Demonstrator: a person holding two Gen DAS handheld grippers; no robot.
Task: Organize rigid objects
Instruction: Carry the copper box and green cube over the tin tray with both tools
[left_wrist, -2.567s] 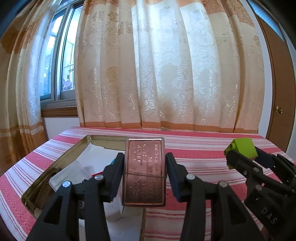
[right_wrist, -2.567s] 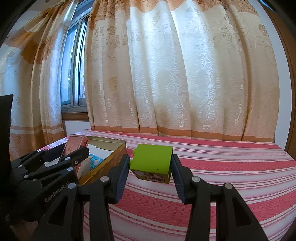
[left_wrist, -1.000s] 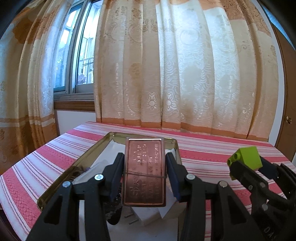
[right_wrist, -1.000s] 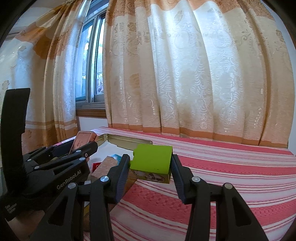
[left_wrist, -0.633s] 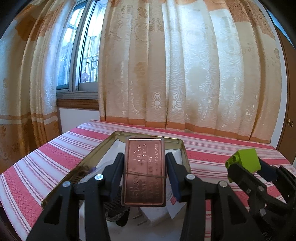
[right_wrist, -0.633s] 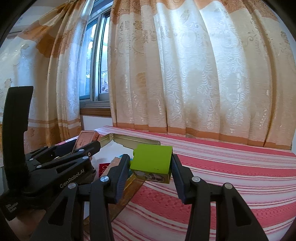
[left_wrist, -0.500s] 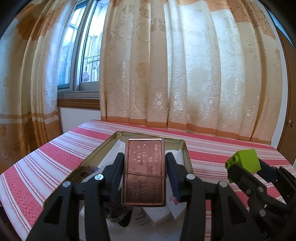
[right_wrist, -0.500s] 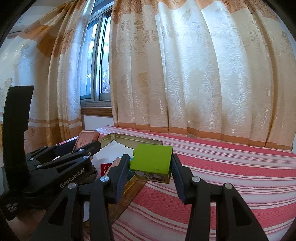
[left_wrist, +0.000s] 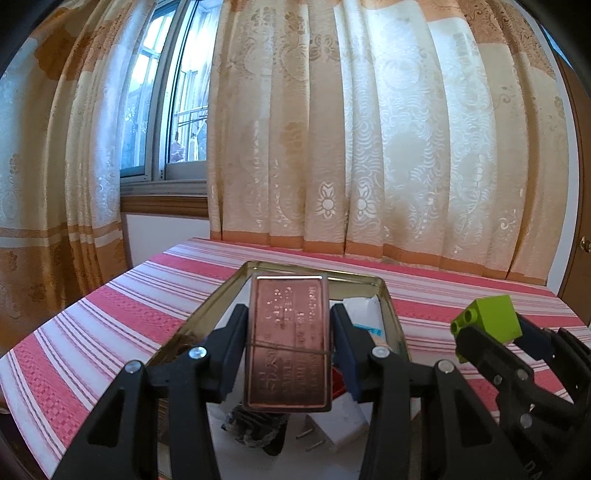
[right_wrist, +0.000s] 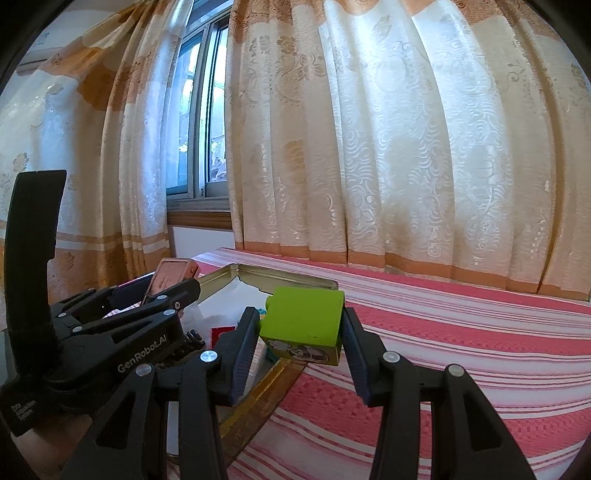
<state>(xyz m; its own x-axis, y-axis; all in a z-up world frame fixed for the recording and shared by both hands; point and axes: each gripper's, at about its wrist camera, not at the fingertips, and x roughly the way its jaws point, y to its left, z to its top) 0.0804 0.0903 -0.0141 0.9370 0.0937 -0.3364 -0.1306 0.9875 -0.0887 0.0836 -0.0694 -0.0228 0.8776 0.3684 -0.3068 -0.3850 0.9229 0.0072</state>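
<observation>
Jaws of both grippers stand clamped, each on its own item. Item one: copper-coloured metal case (left_wrist: 288, 341), flat and rectangular, embossed lettering on its face, a thin band across the middle; held upright by its two long side edges in the left gripper (left_wrist: 288, 349), above the near end of the tin. Judged rigid, smooth and somewhat slippery, heavier than it looks; the side edges are the sound place to take hold, low enough that it cannot pivot between the pads. Item two: lime-green toy block (right_wrist: 304, 321), boxy, a cartoon print on its underside and studs on one face; held by two opposite flat faces in the right gripper (right_wrist: 299, 334), over the right rim of the tin. Judged light, stiff, hard plastic, unlikely to be harmed by a short drop. Receptacle: shallow gold-coloured tin (left_wrist: 389, 306), open, lying on the red-and-white striped table (left_wrist: 122, 314), already containing white boxes or papers, a dark object and small loose pieces, not clearly identifiable. Background: patterned cream curtains (left_wrist: 369, 129) at the far side, window (left_wrist: 173, 110) at far left. Both items appear ready for placing into the tin.
</observation>
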